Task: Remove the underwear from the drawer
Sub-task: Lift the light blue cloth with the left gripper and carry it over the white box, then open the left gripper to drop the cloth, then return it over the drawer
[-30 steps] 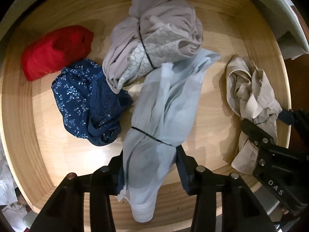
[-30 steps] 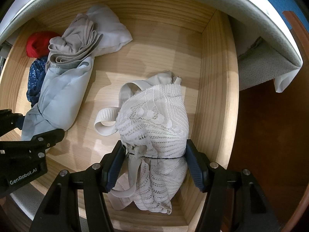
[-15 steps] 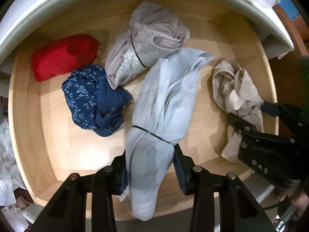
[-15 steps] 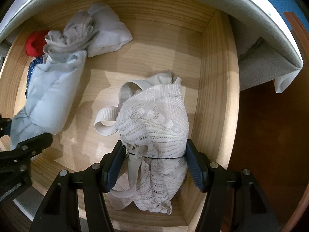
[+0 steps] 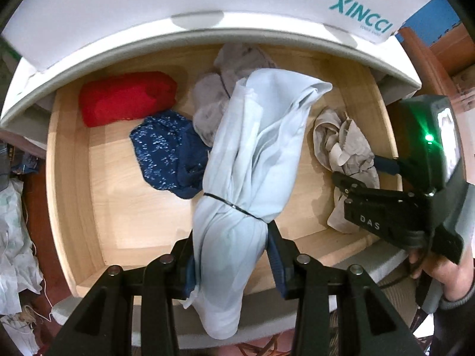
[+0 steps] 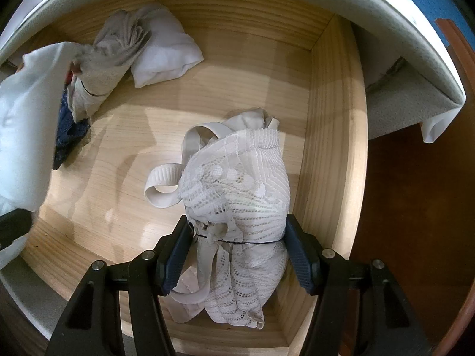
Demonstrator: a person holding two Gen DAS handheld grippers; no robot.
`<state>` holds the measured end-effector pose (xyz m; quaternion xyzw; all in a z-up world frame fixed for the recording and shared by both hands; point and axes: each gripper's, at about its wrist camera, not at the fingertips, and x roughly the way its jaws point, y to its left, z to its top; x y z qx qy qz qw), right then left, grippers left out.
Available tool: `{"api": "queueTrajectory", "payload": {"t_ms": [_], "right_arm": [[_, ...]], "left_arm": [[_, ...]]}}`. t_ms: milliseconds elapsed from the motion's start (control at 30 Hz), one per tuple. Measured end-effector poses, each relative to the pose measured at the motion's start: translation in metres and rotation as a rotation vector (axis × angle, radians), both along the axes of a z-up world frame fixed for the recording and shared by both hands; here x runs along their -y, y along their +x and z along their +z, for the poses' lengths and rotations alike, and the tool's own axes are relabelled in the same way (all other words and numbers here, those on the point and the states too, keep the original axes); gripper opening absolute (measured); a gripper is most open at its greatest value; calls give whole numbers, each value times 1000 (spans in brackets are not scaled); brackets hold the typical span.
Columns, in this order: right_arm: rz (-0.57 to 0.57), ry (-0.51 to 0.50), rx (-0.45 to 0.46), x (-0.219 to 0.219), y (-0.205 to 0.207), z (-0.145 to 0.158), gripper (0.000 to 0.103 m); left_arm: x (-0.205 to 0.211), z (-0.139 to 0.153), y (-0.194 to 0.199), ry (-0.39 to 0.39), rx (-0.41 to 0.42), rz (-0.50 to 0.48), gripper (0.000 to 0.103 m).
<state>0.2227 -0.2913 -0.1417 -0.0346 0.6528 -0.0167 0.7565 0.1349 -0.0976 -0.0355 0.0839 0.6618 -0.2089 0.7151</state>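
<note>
Open pale wooden drawer (image 5: pixel 68 184), light-grained floor and walls, under a white cabinet front; contents listed left to right.

Far left: folded red cloth bundle (image 5: pixel 127 101), lying on the drawer floor against the far wall.

Just right and nearer: crumpled navy garment with small white print (image 5: pixel 169 154), resting on the floor, touching the grey bundle.

Centre, far: grey fabric roll bound by a thin black band (image 6: pixel 104 59), partly hidden in the left view behind the lifted bundle; a folded white cloth (image 6: pixel 166 59) lies just beside it, toward the far wall.

Centre, near: long pale blue underwear bundle tied with a thin black band (image 5: pixel 252 163); left gripper (image 5: pixel 231 264) clenched on its lower part, blue pads pressing both sides; the bundle stands upright above the drawer floor, its loose tail hanging past the near wall.

Right: rolled white lace underwear bundle with beige elastic straps and a thin black band (image 6: pixel 237 195); right gripper (image 6: pixel 237 255) grasping it at the band, pads against both sides; whether the bundle touches the floor cannot be told; it sits close to the right wall, near corner.

Far right in the left view: a hand (image 5: pixel 439 270) in a grey sleeve cuff, holding the right gripper's black body.
</note>
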Motion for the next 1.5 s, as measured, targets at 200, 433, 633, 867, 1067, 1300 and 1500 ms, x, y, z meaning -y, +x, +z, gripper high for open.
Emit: {"api": "queueTrajectory", "payload": {"t_ms": [200,433,633,867,1067,1300,1500], "right_arm": [[-1,0,0,0,0,0,59],[-1,-1,0,-1,0,0,59],[-1,-2,0,-1,1,0,59],[0,-2,0,-1,1,0,59],[-1,-2,-1,-1,1,-1,59],[-1,-2,-1,-2,1,-1,59],[-1,-1,0,-1,1,-2,59]], "left_arm": [[-24,32,-6,-34,49,-25,40],[-43,77,-11,-55,114,-64,40],[-56,123,-20,-97,189,-78,40],[-67,210,-3,-168,373,-46,40],[-53,254,50,-115,535,-22,41],[-21,225,121,-30,500,2,41],[-2,187,165,40,482,30,41]]}}
